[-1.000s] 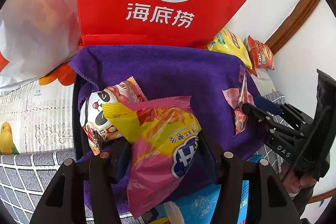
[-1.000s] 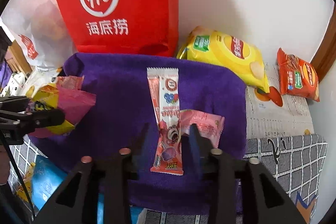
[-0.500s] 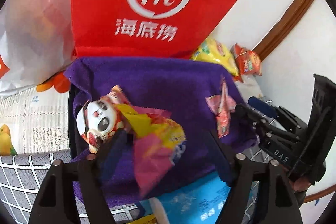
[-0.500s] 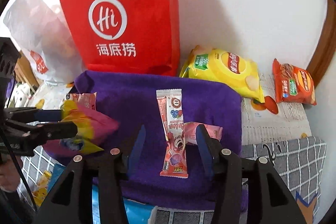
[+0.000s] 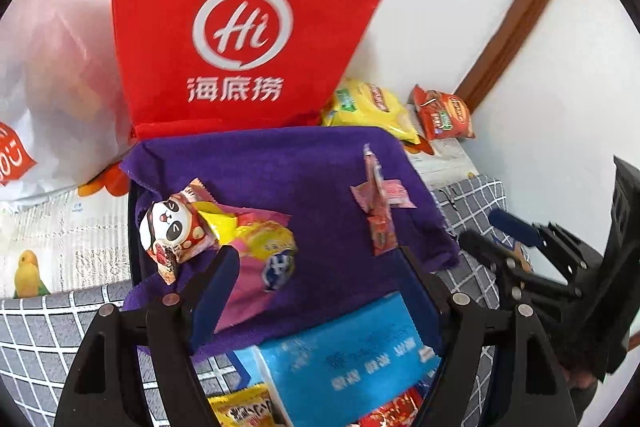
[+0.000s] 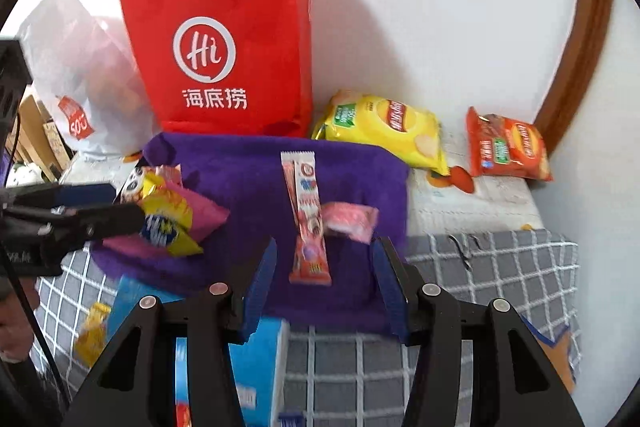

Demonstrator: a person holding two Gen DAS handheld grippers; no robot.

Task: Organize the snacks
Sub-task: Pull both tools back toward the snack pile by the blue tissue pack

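A purple towel (image 5: 304, 175) (image 6: 240, 171) lies spread in front of me. A yellow-and-pink snack bag (image 5: 260, 259) (image 6: 176, 223) rests on its left part, against a panda-print packet (image 5: 172, 227). My left gripper (image 5: 320, 279) (image 6: 92, 211) is open, raised just behind that bag, touching nothing. On the towel's right part a long red stick snack (image 6: 308, 223) (image 5: 380, 223) lies across a small pink packet (image 6: 352, 221). Behind it my right gripper (image 6: 326, 275) (image 5: 504, 251) stands open with nothing between its pads.
A tall red paper bag (image 6: 224, 39) and a white plastic bag (image 6: 80, 75) stand against the wall behind the towel. A yellow chips bag (image 6: 384, 131) and an orange one (image 6: 508, 147) lie at the back right. A blue box (image 5: 348, 351) lies below the towel's near edge.
Both grippers opened, let go of their snacks and drew back and up. The yellow-and-pink bag dropped onto the towel beside the panda packet; the stick snack stays on the towel.
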